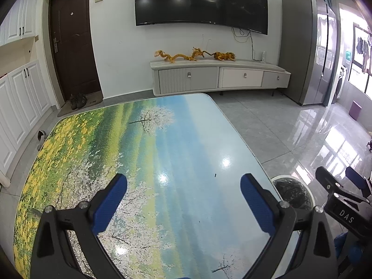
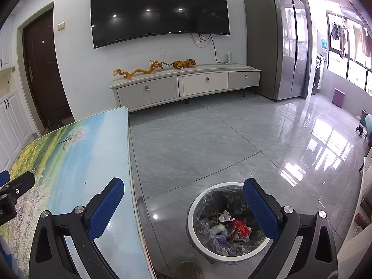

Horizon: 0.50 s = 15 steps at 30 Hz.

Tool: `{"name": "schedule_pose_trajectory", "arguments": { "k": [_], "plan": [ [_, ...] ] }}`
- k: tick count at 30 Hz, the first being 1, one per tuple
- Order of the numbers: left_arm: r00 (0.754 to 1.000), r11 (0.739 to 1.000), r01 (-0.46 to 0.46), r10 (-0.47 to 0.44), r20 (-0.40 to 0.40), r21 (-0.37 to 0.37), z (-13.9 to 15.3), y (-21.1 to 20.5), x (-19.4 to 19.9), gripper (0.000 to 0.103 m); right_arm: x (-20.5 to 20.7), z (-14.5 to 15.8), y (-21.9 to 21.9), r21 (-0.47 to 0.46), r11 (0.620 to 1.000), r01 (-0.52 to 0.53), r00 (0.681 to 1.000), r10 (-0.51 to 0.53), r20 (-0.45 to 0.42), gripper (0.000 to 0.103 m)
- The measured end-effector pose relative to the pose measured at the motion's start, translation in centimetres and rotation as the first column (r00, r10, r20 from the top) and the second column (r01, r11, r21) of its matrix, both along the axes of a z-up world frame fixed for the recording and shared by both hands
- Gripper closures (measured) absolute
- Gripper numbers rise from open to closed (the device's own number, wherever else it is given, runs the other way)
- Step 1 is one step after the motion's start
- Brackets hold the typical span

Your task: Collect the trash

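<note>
A round white trash bin with a grey liner stands on the floor right of the table. It holds several wrappers, among them a red one and white crumpled bits. The bin also shows in the left wrist view. My right gripper is open and empty, above the bin and the table's right edge. My left gripper is open and empty above the table, whose top bears a printed landscape. The right gripper shows at the right of the left wrist view.
A tiny dark speck lies on the table. A white TV cabinet with yellow dragon figures stands at the far wall under a TV. A grey fridge is at the right, a brown door at the left. Glossy tiled floor surrounds the bin.
</note>
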<state>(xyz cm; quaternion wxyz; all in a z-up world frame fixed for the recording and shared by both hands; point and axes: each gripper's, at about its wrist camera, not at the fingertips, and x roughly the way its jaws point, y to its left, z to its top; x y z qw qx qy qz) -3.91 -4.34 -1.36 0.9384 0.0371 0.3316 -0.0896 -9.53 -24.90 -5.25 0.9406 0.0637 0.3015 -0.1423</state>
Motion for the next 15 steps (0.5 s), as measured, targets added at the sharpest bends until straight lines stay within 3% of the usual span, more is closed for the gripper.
{"name": "schedule_pose_trajectory", "arguments": {
  "k": [15],
  "plan": [
    [1.0, 1.0, 0.001, 0.0, 0.016, -0.004, 0.3, 0.03, -0.09, 0.004, -0.07, 0.02, 0.23, -0.005, 1.0, 0.002, 1.0, -0.002, 0.005, 0.0]
  ]
}}
